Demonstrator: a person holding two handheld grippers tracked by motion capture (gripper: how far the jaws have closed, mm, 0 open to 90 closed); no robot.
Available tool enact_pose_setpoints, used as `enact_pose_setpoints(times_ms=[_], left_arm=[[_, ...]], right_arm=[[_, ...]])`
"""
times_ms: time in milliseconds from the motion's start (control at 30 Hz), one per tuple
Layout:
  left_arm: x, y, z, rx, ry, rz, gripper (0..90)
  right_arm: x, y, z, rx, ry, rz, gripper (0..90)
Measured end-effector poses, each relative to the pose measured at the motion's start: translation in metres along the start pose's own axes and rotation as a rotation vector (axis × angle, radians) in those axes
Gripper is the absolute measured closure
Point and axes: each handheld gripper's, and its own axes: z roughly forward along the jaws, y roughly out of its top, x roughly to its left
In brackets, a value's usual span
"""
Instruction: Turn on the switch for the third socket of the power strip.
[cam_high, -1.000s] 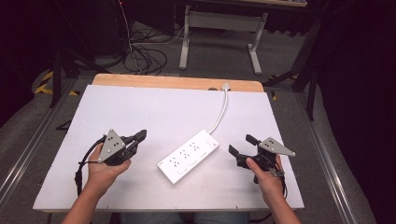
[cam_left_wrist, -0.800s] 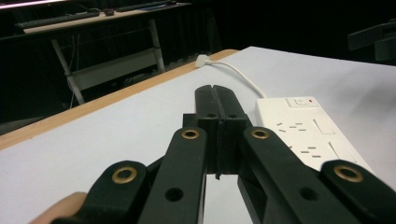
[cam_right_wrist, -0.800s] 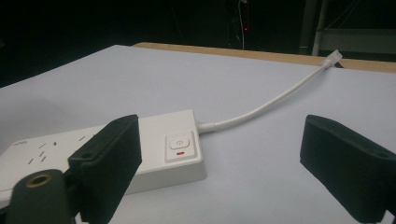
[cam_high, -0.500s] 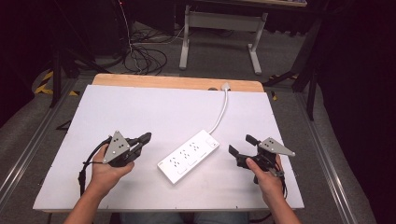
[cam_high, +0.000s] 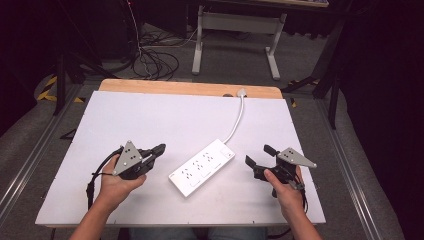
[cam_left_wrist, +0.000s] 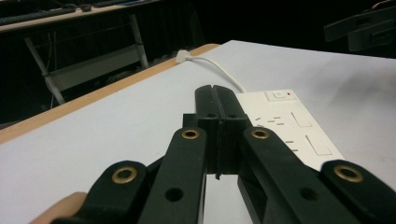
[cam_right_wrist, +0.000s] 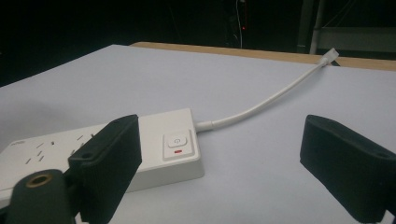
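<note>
On the white table (cam_high: 150, 115), mid-board, lies one white power strip (cam_high: 202, 167), diagonal, untouched, its cord (cam_high: 237, 120) running to the far edge. My left claw (cam_high: 159, 149): jaws fully closed, empty, just beside the strip. My right claw (cam_high: 257, 157): jaws wide apart, empty, facing the switch end. Nothing grasped yet; all handling remains. Where the cord leads past the table edge I cannot make out.

The left gripper (cam_high: 159, 149) is hovering low, its fingers (cam_left_wrist: 215, 105) pressing flat together, empty. The right gripper (cam_high: 259, 156) is sitting level, its fingers (cam_right_wrist: 343, 163) standing wide apart. Both forearms are reaching in from the near edge.
</note>
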Motion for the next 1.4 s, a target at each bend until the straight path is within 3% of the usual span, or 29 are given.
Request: enact_pose_setpoints(times_ms=[333, 1400], left_arm=[[-0.005, 0.0, 0.006, 0.024, -0.048, 0.027, 89.8], [-0.022, 0.001, 0.025, 0.079, -0.119, 0.085, 89.8]], right_arm=[[-0.001, -0.001, -0.003, 0.003, -0.009, 0.004, 13.0], [-0.003, -0.004, -0.007, 0.012, -0.022, 0.004, 13.1]])
